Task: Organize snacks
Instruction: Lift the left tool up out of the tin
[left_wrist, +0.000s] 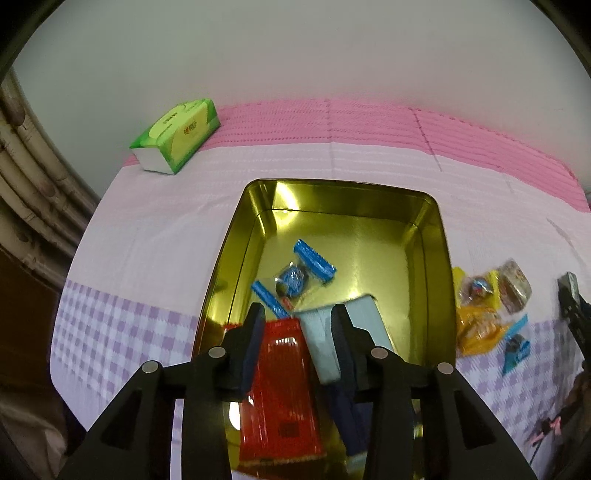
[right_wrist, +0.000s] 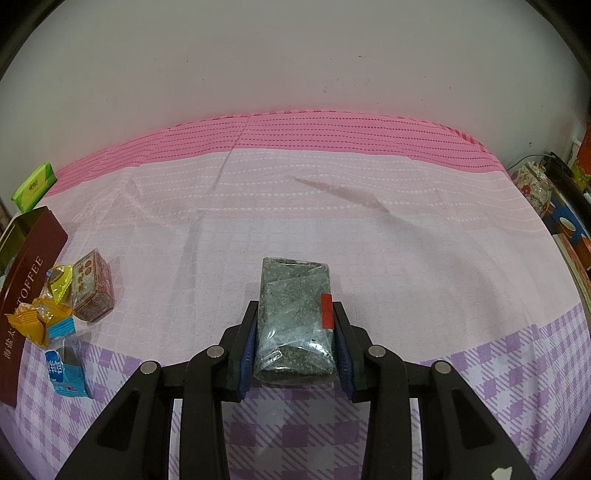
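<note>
One tin (left_wrist: 236, 236), one tissue pack (left_wrist: 177, 138)

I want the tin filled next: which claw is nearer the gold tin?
Left. The left claw hangs over the gold tin; the right claw is beside it.

Both views are fisheye, each looking forward and steeply down along its own tongs, whose black arms fill the lower frame. The left wrist view sits close above a gold tin (left_wrist: 236, 236) at frame centre, facing the white wall beyond the pink cloth. The right wrist view hangs close over the cloth (right_wrist: 406, 229), facing the same wall. Both share the green tissue pack (left_wrist: 177, 136) at upper left, the tin, and the loose snack pile (right_wrist: 55, 306) beside it.
</note>
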